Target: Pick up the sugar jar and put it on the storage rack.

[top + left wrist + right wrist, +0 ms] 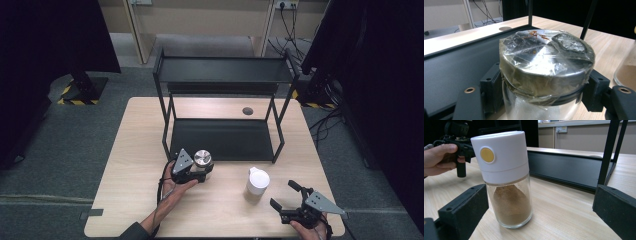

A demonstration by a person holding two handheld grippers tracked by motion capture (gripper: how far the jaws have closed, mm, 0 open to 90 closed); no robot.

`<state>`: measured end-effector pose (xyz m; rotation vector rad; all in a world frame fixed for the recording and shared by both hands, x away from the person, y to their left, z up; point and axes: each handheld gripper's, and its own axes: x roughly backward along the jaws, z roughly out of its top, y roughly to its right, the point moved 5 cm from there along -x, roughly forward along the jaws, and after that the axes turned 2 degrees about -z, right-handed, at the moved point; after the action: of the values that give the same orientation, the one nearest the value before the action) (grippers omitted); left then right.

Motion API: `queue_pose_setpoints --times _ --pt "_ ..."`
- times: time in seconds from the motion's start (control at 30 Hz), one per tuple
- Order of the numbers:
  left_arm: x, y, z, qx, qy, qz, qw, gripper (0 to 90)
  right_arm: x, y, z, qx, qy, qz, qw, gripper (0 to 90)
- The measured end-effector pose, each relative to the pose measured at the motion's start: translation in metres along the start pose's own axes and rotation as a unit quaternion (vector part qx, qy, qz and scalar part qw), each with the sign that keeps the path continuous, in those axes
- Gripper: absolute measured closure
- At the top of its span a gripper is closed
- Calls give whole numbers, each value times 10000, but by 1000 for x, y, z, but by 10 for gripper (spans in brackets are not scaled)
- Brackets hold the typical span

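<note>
A glass jar with a silver metal lid (203, 159) (546, 60) sits just in front of the black shelf rack, and my left gripper (194, 170) (541, 95) is shut on its neck under the lid. A second glass jar with a white cap (258, 183) (504, 170), a yellow dot on the cap and brown powder inside, stands upright on the table to the right. My right gripper (284, 196) (536, 212) is open near the table's front right corner, its jaws wide apart and short of the white-capped jar.
A black two-tier metal shelf rack (225, 75) stands on the wooden table (135, 165), its lower tray (225, 140) bare. A round cable hole (248, 111) lies behind the rack. Dark panels and cables flank the table on the floor.
</note>
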<state>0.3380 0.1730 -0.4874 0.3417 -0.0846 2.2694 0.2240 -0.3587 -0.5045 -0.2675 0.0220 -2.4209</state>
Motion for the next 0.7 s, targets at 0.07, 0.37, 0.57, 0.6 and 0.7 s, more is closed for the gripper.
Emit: queue_pose_setpoints --times 0.07,0.37,0.57,0.6,0.7 --pt "2 0 3 -6 20 0 10000 310 0 0 0 0 -3 1 10000 5" --pt "10 3 16 -48 41 -91 9999 311 0 0 0 0 -3 3 10000 5" --pt "14 4 25 -95 41 -198 9998 311 0 0 0 -8 -1 5 10000 5" --pt "14 4 25 -95 41 -198 9998 311 0 0 0 -9 -2 7 10000 5" --pt "17 5 32 -119 28 -259 9996 311 -1 0 0 -2 -8 9 10000 5"
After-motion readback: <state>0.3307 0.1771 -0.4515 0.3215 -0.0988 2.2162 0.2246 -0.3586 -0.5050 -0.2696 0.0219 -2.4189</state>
